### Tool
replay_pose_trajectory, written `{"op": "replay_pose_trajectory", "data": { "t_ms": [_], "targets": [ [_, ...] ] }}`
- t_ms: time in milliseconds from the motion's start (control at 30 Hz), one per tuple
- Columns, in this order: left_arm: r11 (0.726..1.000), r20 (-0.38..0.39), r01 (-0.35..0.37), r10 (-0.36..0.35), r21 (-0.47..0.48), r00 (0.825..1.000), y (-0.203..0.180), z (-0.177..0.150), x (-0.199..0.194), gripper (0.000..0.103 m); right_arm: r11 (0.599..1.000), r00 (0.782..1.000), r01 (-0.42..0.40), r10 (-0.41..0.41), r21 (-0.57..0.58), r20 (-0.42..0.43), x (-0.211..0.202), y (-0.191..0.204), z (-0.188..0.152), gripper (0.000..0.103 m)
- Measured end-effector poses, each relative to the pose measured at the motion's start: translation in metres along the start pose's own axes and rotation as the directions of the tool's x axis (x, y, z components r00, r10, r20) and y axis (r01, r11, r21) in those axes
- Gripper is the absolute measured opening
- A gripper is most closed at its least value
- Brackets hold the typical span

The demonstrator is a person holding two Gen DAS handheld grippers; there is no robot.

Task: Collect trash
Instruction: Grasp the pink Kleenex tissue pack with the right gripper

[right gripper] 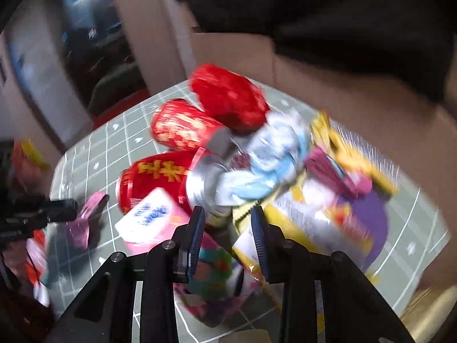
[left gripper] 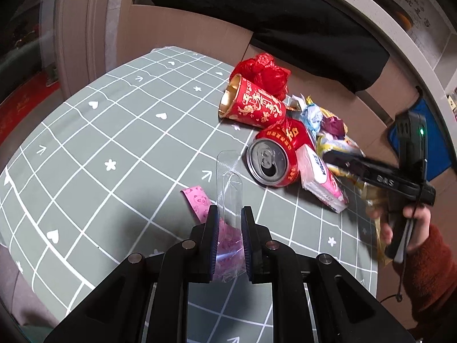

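Left claw (left gripper: pixel 230 220): pads closed on a clear plastic blister strip with pink panda-print backing (left gripper: pixel 228 188). The strip's long axis runs straight out along the fingers toward 12 o'clock, its free end standing above the grey-green grid-patterned cloth of the worktop (left gripper: pixel 94 131). A loose end of the pink backing sticks out at 10 o'clock from the pads.

The rest of the trash lies in one heap at 1 to 2 o'clock from the left claw: a red aluminium drink can on its side with the opened top facing the camera (left gripper: pixel 271 161), a red-and-gold paper cup tipped over (left gripper: pixel 251 104), a crumpled red plastic bag (left gripper: pixel 262 70) behind it, a pink-and-white tissue packet (left gripper: pixel 320 177), and mixed yellow, blue and purple wrappers (left gripper: pixel 328 125).

Right claw (right gripper: pixel 228 223): right wrist view is motion-blurred. Jaws stand apart, with the edge of a yellow-and-white snack wrapper (right gripper: pixel 285 220) between them; whether the pads touch it I cannot tell. The claw is nosed into the near edge of the heap, can base at 12 o'clock.

Judgement: right hand is nearer the heap; left hand, held level and low, already carries its piece.
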State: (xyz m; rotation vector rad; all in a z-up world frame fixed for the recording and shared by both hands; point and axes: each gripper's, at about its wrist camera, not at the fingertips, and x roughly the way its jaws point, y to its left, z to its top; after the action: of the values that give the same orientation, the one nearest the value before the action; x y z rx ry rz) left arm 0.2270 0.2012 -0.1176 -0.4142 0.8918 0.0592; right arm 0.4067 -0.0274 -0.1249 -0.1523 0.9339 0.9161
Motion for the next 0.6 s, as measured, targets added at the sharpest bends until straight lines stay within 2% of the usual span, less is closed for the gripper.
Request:
{"op": "replay_pose_trajectory", "data": {
  "t_ms": [133, 300, 333, 400, 433, 467, 600],
  "targets": [
    [1.000, 0.003, -0.002, 0.002, -0.006, 1.000, 0.005, 0.002, 0.001, 0.016, 0.995, 0.997, -0.077, 0.078, 0.064, -0.015, -0.009, 0.006, -0.022, 0.036],
    [1.000, -0.004, 0.005, -0.006, -0.028, 1.000, 0.010, 0.003, 0.002, 0.016, 0.991, 0.988, -0.134, 0.133, -0.003, -0.076, -0.016, 0.051, -0.048, 0.039],
    [0.999, -0.006, 0.006, -0.006, -0.032, 1.000, 0.011, 0.002, 0.002, 0.016, 0.992, 0.990, -0.122, 0.119, -0.042, -0.080, -0.017, 0.060, -0.049, 0.039],
    [0.999, -0.002, 0.001, -0.001, -0.034, 1.000, 0.013, 0.002, -0.002, 0.016, 0.983, 0.997, -0.050, 0.038, -0.177, -0.068, -0.020, 0.080, -0.049, 0.039],
    [0.999, 0.001, -0.003, 0.003, -0.034, 1.000, 0.013, 0.001, -0.003, 0.016, 0.964, 0.998, 0.007, -0.022, -0.267, -0.053, -0.019, 0.090, -0.048, 0.039],
    [0.999, 0.003, -0.006, 0.006, -0.034, 1.000, 0.014, 0.000, -0.005, 0.016, 0.950, 0.997, 0.034, -0.053, -0.309, -0.051, -0.016, 0.094, -0.048, 0.039],
    [0.999, 0.003, -0.012, 0.012, -0.036, 1.000, 0.015, -0.003, -0.008, 0.016, 0.915, 0.992, 0.046, -0.087, -0.401, -0.086, 0.003, 0.096, -0.048, 0.048]
  ]
}}
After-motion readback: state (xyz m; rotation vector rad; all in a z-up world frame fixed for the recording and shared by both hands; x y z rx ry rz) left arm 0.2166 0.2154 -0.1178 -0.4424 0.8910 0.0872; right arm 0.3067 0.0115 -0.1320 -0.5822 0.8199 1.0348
